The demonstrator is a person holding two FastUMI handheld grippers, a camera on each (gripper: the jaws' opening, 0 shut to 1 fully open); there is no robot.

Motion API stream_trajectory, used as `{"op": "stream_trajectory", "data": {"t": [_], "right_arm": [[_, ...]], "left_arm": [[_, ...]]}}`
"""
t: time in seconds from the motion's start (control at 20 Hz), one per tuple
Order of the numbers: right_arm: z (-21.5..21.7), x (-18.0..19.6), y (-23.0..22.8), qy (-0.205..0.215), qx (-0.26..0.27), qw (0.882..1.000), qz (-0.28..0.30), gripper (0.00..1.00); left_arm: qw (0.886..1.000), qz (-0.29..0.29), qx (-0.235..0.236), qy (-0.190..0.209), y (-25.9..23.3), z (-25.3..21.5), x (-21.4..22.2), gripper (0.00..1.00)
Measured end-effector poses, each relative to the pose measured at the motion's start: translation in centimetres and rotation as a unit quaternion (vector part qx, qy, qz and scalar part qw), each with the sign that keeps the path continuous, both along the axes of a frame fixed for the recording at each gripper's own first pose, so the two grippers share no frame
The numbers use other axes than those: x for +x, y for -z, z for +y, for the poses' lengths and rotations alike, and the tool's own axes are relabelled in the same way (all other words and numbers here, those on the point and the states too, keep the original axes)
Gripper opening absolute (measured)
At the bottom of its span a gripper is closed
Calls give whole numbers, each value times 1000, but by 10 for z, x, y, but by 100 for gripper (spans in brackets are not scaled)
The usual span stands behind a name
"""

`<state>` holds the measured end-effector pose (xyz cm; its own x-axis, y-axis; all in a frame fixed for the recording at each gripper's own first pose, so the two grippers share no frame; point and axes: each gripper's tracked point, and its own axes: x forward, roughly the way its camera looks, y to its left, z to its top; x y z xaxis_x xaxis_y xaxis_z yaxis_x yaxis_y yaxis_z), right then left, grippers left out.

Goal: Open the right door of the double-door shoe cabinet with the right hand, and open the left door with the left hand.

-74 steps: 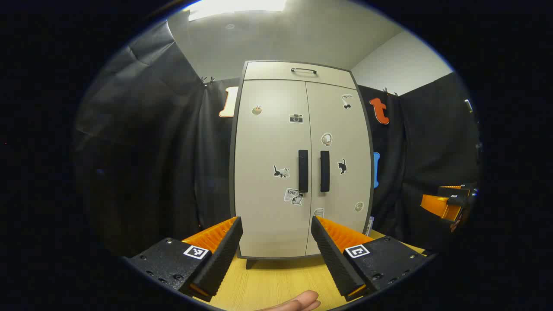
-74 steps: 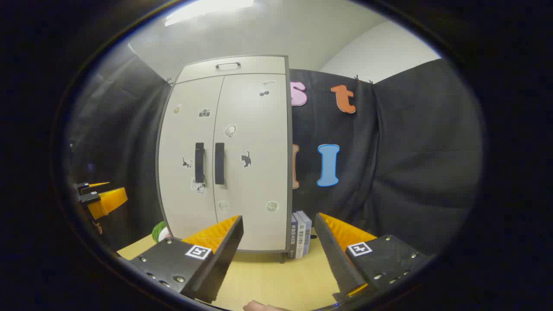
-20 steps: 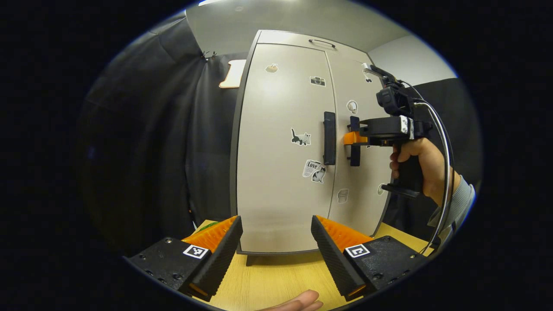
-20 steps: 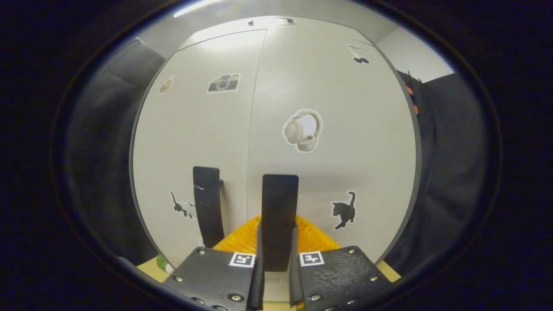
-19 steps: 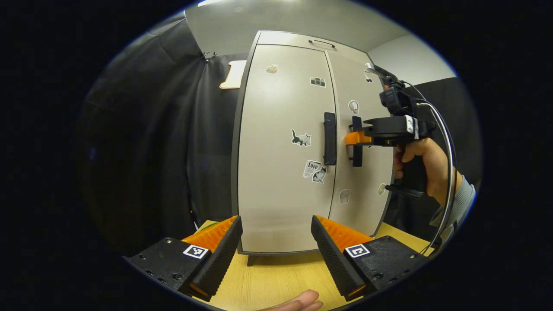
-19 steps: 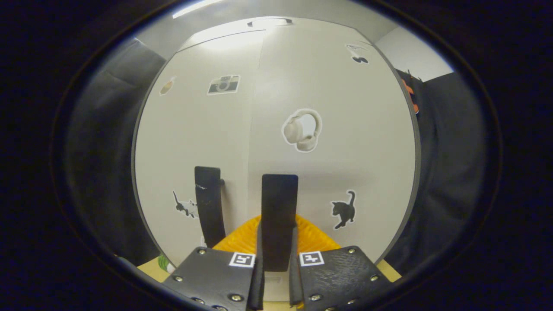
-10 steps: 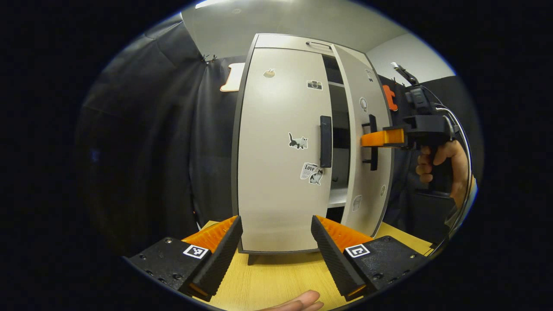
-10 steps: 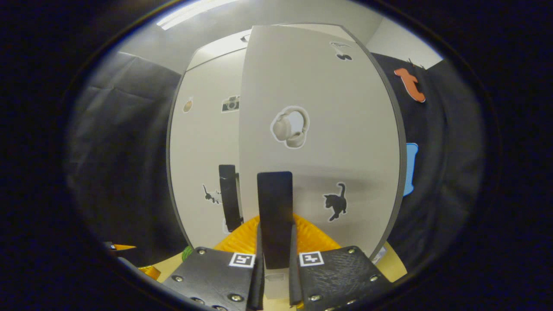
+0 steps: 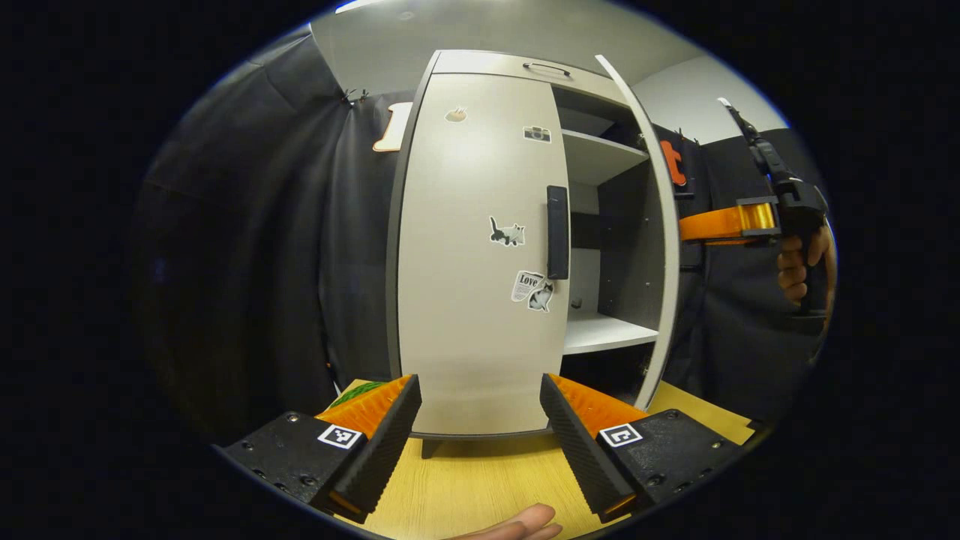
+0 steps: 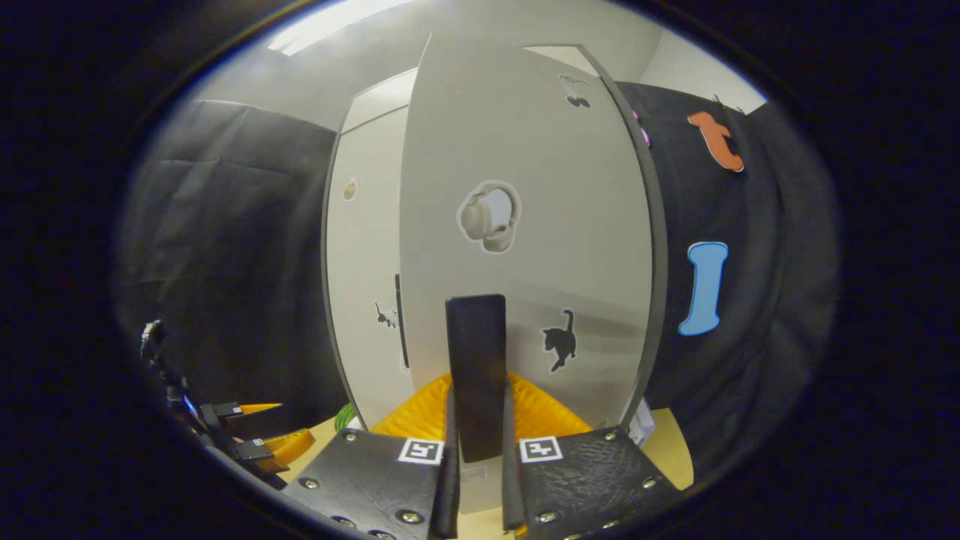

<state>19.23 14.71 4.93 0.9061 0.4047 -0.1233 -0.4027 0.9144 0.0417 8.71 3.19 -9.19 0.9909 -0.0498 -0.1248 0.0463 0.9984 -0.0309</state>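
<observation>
Moved: the right door [image 10: 525,225] has swung well out from the cabinet since half a second ago, when it stood only ajar; a second ago it was flat shut; the right gripper [image 10: 477,480] has come back with it, and the hand [image 9: 802,262] holding it now sits far off to the side in the left gripper view

Left gripper: the left gripper [image 9: 480,442] hangs nearest to me, low over the wooden table [image 9: 465,495]; its fingers are spread wide with nothing between them; it has hardly shifted in the last second

Right gripper: pressed together on the right door handle [image 10: 475,367], both fingers clamped against the dark bar, which stands upright between them

Left door: the left door [image 9: 472,247] lies flush with the cabinet, its handle [image 9: 556,232] untouched and well apart from the left gripper

Cabinet: the shoe cabinet [image 9: 480,67] stands on the table against the black cloth; with the right door out, bare shelves [image 9: 600,154] show inside, no shoes that I can make out

Meaning: I'd say the right-hand half of the job is nearly done, perhaps a little more swing to go; the left-hand half is not yet begun; the open left gripper would next need to rise and go forward to the left handle and close round it
</observation>
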Motion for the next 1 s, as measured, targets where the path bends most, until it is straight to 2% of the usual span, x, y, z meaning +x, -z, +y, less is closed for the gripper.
{"op": "stream_trajectory", "data": {"t": [0.2, 0.45, 0.65, 0.75, 0.95, 1.0], "right_arm": [[-12, -4, -2, 15, -11, 1000, -4, 22], [-30, -7, -5, 38, -16, 999, -17, 22], [-45, -8, -9, 57, -10, 998, -26, 22], [-48, -9, -10, 62, 2, 998, -27, 11], [-63, -4, -10, 86, 9, 996, -32, 12], [-68, -3, -11, 95, 12, 995, -34, 5]], "left_arm": [[1000, 1, -9, -6, 12, 1, 16, 99], [1000, 14, -7, 19, 23, -17, 26, 99], [1000, -2, 7, 29, 13, -27, 24, 99], [999, -8, 9, 29, 9, -30, 22, 99], [1000, -9, 13, 24, 6, -35, 20, 99], [1000, -8, 12, 24, 7, -38, 19, 99]]}}
